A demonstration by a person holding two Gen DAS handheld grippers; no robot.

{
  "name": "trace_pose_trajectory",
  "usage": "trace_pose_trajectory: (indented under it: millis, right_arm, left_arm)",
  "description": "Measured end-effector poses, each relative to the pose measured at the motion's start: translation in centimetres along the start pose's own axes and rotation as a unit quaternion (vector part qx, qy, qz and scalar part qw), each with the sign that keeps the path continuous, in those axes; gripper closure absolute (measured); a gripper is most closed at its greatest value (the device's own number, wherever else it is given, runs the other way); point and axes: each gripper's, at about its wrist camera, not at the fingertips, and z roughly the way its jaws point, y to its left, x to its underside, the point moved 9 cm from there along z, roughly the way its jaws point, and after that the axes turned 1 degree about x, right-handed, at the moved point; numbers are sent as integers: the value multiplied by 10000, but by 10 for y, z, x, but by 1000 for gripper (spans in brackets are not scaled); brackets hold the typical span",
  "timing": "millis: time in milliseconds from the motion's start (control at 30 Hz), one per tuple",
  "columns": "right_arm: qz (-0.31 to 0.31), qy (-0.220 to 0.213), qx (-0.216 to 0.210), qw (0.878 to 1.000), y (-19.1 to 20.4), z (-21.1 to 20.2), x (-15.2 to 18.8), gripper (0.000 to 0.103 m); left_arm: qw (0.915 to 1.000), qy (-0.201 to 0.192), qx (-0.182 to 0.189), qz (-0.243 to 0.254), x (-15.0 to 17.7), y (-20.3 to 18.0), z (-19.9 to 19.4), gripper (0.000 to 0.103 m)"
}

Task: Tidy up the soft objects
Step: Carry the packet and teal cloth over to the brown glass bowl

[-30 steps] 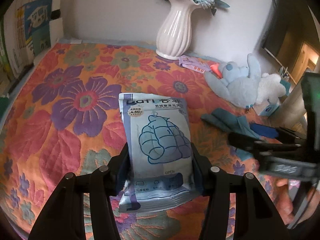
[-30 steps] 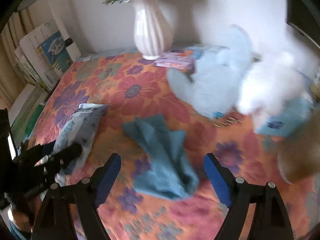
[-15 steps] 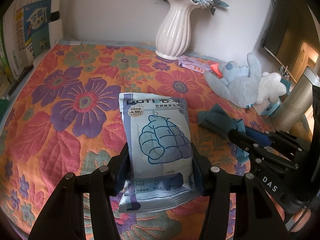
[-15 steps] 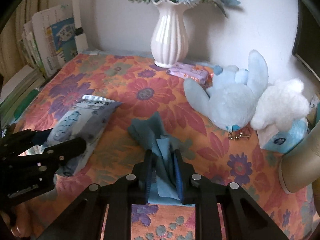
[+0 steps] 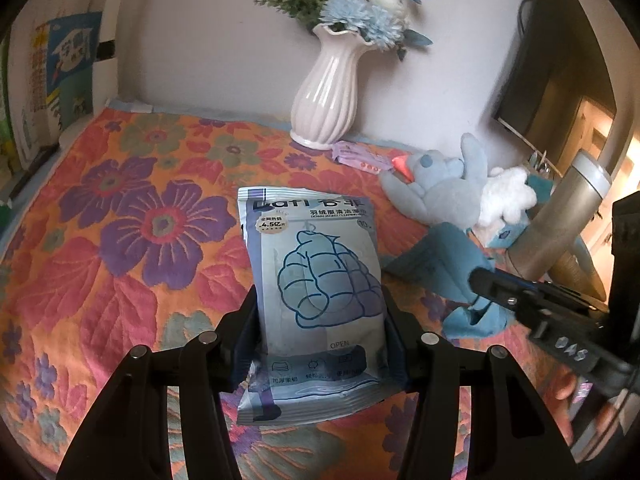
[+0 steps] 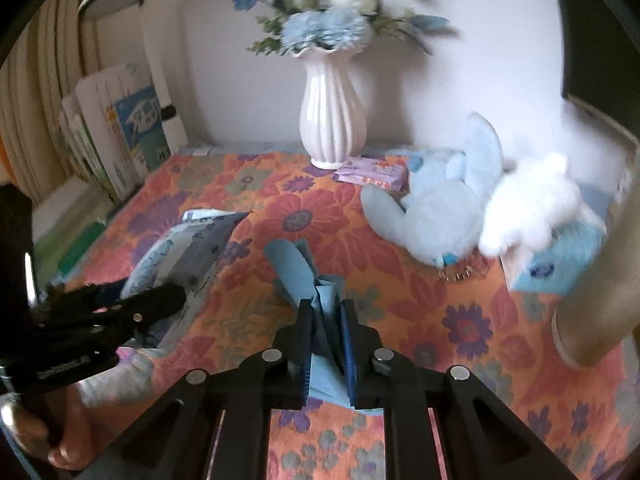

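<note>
Left wrist view showed the big orange floral bedspread (image 5: 120, 216) covering pretty much everything. At the back sat a ribbed white ceramic vase (image 5: 326, 92) of blue flowers, and off to the right lay a pale blue plush bunny (image 5: 436, 188) touching a fluffy white plush toy (image 5: 506, 194). The left gripper (image 5: 318, 332) was partly open, its pads clamping a light blue wet-wipe pack with a puffer jacket drawing (image 5: 316, 280) near the middle. The right gripper (image 6: 325, 344) had just squeezed nearly shut on a crumpled teal cloth (image 6: 304, 276), just beside the pack.
</note>
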Motion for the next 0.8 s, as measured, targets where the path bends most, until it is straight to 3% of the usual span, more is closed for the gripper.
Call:
trace_pose_trajectory:
  millis: [267,367,400,433,467,500,567,633,667,700,800]
  right_arm:
    - [450,-121,-43,9989,-36,-43,4,90]
    - [315,102,-116,9994,-39,-41,5,89]
    - [308,302,-246,9988,-37,-34,9,80]
    - [338,558,-368,9972,-33,-24,13,55]
    - [365,678,-429,9961,-31,-17,16,43]
    - [332,697,-484,9958,-26,-10,18,35]
    - [153,846,-263,9959,-18,9,22,35]
    - [55,1126,71,9936,-15,31,28,51]
    - [-118,981,320,9946,-12,32,22,59]
    - [-187,1018,280,9942,-8,33,22,88]
    - [-262,871,94,9958,4,21,20,93]
  left_arm:
    - [9996,-70,177,201,-4,-34,-11,52]
    - [9996,-52,117,233,-5,-38,-7,52]
    - [9998,-33,122,161,-3,-35,-5,52]
    - [9999,8,121,41,-1,-30,-1,52]
    - [9999,36,117,-32,1,-27,0,52]
    - [9999,72,98,-113,4,-22,2,52]
    - [9996,59,154,-246,4,-17,1,52]
    - [9994,0,183,-284,4,-16,-2,52]
    - [9995,22,173,-274,5,-17,-2,52]
    - [9995,60,167,-248,6,-18,-1,52]
    - [9998,41,171,-71,5,-29,-6,52]
